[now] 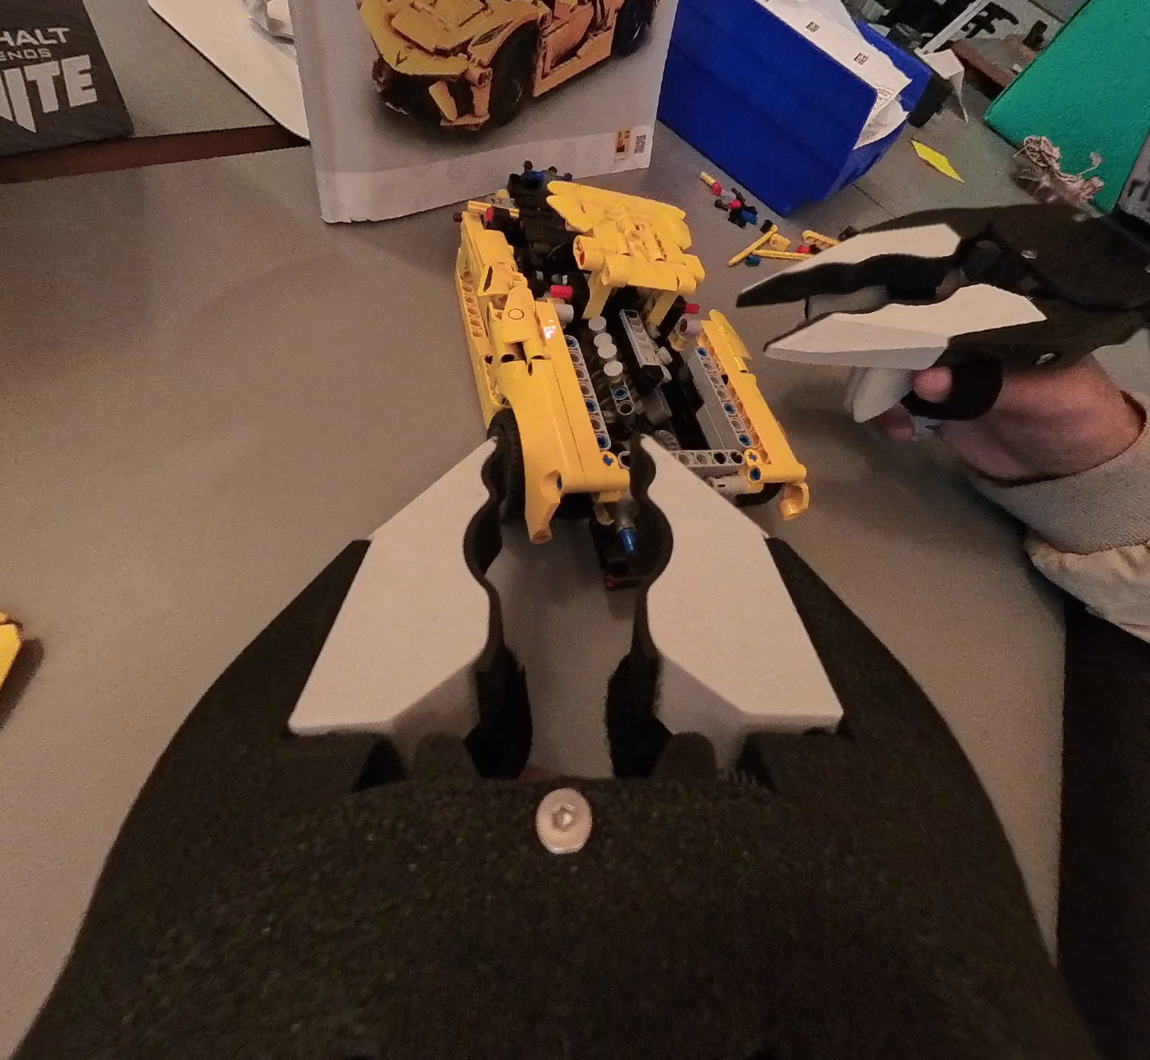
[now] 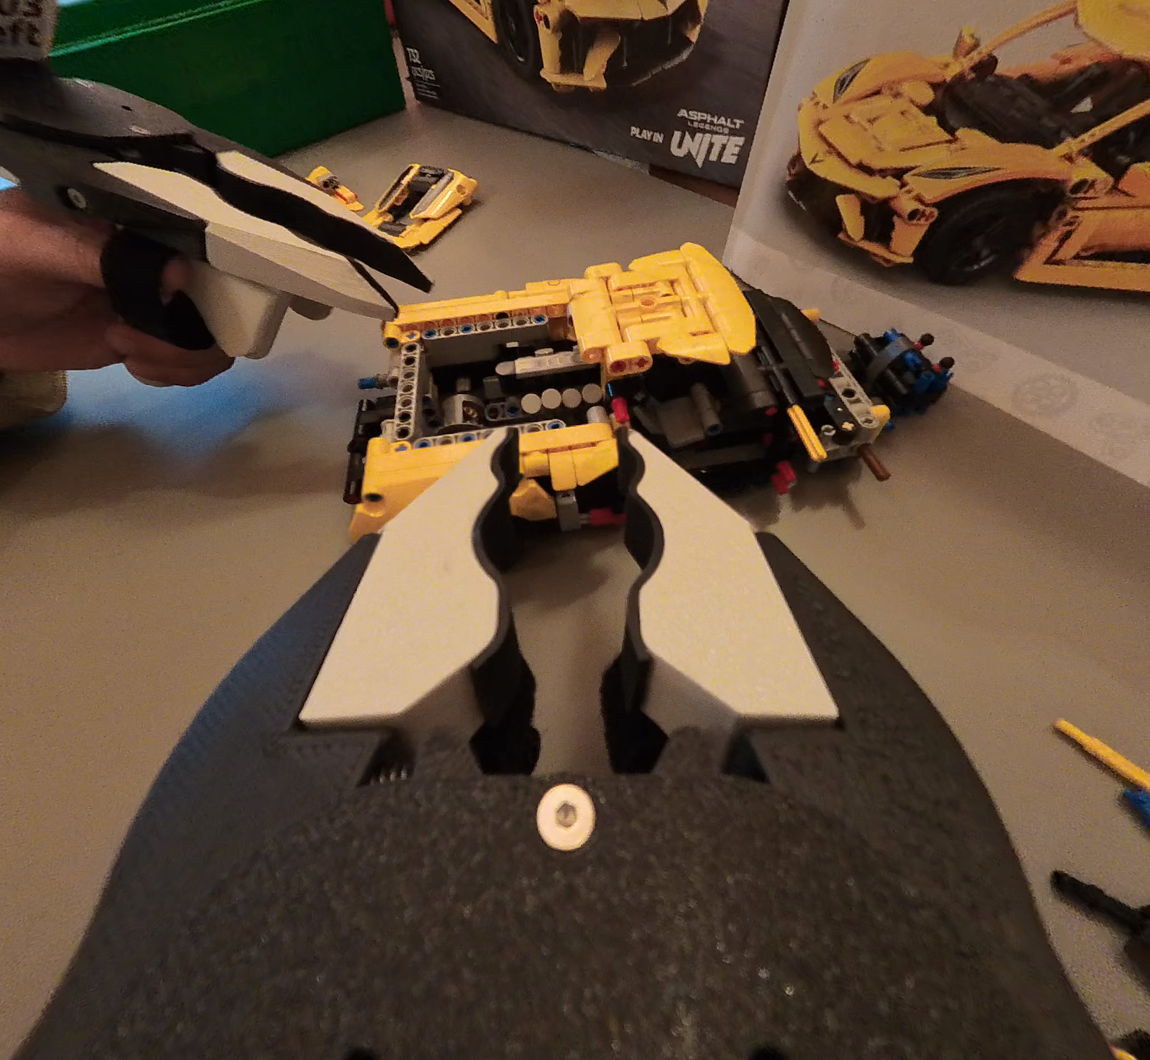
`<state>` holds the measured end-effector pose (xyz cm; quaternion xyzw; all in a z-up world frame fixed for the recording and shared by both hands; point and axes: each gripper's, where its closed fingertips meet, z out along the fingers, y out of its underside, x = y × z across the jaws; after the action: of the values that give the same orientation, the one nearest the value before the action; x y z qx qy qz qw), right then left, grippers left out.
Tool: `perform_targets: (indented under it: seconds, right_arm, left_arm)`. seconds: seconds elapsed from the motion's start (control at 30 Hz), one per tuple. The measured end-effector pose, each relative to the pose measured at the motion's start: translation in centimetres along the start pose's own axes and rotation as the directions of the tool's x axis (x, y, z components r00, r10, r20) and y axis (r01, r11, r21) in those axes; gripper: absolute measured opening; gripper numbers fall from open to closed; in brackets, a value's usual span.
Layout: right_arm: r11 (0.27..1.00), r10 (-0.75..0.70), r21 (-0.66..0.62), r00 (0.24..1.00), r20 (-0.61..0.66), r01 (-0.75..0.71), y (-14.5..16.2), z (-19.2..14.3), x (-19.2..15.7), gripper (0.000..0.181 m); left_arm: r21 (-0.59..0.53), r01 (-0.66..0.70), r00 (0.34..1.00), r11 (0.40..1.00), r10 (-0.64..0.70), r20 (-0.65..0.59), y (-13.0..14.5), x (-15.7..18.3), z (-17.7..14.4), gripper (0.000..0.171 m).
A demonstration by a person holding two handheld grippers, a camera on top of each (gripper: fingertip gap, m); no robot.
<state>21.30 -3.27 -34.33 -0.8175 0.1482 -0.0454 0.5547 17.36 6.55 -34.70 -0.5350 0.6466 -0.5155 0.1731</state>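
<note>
A partly built yellow brick car [image 1: 597, 339] lies on the grey table [image 1: 218, 377], with its black and grey inner frame showing. My left gripper [image 1: 567, 445] is open, and its fingers straddle the car's near left corner by a wheel. I cannot tell whether they touch it. My right gripper [image 2: 567, 436] is open, and its fingers stand on either side of a yellow side piece of the car [image 2: 560, 346]. In the left wrist view the right gripper [image 1: 756, 324] is held by a hand just right of the car. In the right wrist view the left gripper [image 2: 411, 299] is at the car's far left corner.
A white booklet with a car picture [image 1: 485, 66] stands right behind the car. Around it are a dark box [image 2: 591, 34], a blue bin [image 1: 765, 97] and a green bin [image 2: 236, 53]. Loose pieces [image 1: 765, 240] and a small yellow sub-assembly [image 2: 423, 199] lie on the table. My left tips are roughly 20 cm from the small yellow sub-assembly [image 2: 423, 199].
</note>
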Motion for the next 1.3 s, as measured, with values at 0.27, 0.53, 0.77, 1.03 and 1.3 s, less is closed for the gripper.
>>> perform_targets:
  seconds: [0.27, 0.53, 0.77, 1.03, 1.3]
  right_arm:
    - [1.000, -0.011, -0.019, 1.000, -0.018, 0.010, 0.3, 0.1, 0.6, 0.027]
    - [0.999, -0.033, -0.029, 0.999, -0.022, 0.033, 0.3, 0.0, 0.2, 0.027]
    - [0.997, -0.081, -0.004, 0.996, 0.025, 0.081, -0.7, -0.2, -1.9, 0.031]
    - [0.960, -0.238, -0.124, 0.965, 0.113, 0.252, 0.4, 1.1, -6.7, 0.040]
    - [0.927, -0.300, -0.208, 0.950, 0.086, 0.312, 1.3, 2.2, -7.6, 0.035]
  left_arm:
    - [0.023, 0.050, 0.999, 0.998, -0.050, -0.019, 0.0, 0.0, -0.1, 0.038]
    - [-0.004, 0.071, 0.996, 0.997, -0.071, -0.048, 0.7, 0.1, 0.4, 0.037]
    - [0.033, 0.039, 0.999, 0.999, -0.039, -0.002, 0.0, -1.3, -0.6, 0.037]
    - [-0.120, -0.152, 0.985, 0.981, 0.140, -0.101, 2.5, 0.4, -1.1, 0.037]
    - [-0.170, -0.312, 0.943, 0.935, 0.326, 0.065, 2.4, -0.4, -1.0, 0.024]
